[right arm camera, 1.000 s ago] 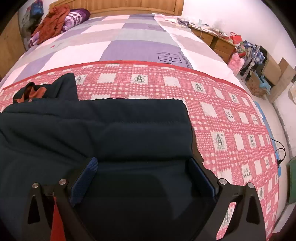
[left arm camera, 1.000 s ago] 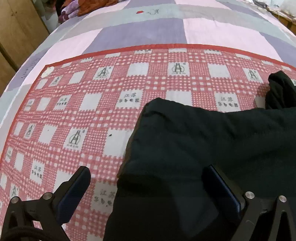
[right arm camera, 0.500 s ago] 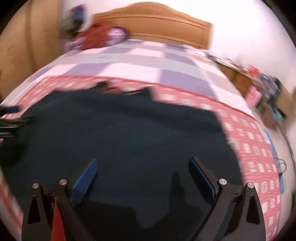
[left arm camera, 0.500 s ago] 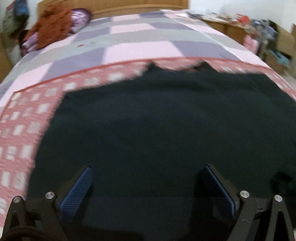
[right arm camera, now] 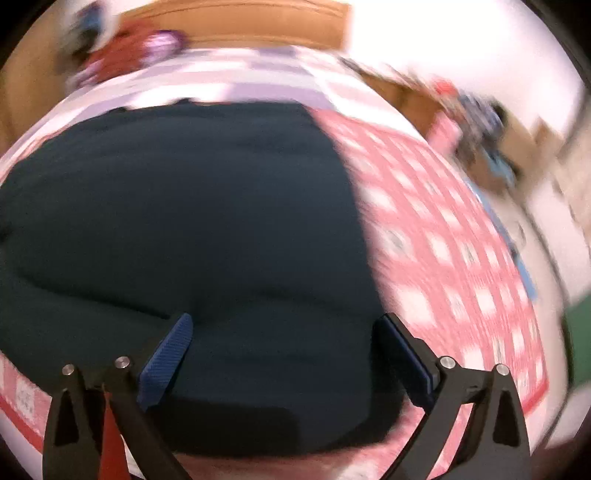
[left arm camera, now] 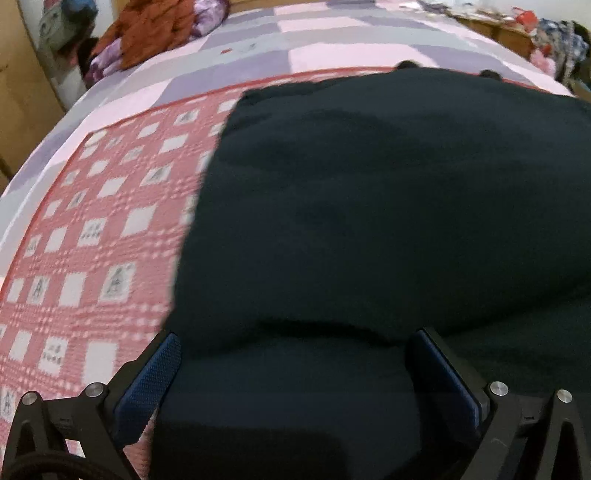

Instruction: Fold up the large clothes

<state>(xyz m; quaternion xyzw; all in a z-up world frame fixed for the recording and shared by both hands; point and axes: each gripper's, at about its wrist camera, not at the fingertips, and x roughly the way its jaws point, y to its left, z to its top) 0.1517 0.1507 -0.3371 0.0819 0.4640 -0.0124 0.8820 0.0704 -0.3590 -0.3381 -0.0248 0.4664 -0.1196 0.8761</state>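
Note:
A large dark garment (left arm camera: pixel 369 206) lies spread on a red-and-white checked cloth (left arm camera: pixel 99 229) on the bed. Its near edge forms a thick rounded fold just ahead of both grippers. My left gripper (left arm camera: pixel 293 363) stands open above the garment's near left part, its blue pads (left arm camera: pixel 149 384) wide apart and nothing pinched between them. In the blurred right wrist view the same garment (right arm camera: pixel 184 221) fills the left and middle. My right gripper (right arm camera: pixel 284 350) is open over its near right part, close to the garment's right edge.
The checked cloth (right arm camera: pixel 454 258) lies on a pink, purple and grey quilt (left arm camera: pixel 332 55). A rust-coloured heap of clothes (left arm camera: pixel 147 29) sits at the head of the bed. Cluttered furniture and boxes (right arm camera: pixel 480 122) stand beyond the right side. A wooden wardrobe (left arm camera: pixel 22 92) is at the left.
Both views swung fast over the last second. The left view went from the garment's left edge to its middle and back leftward; the right view lifted toward the headboard. Both grippers stayed open.

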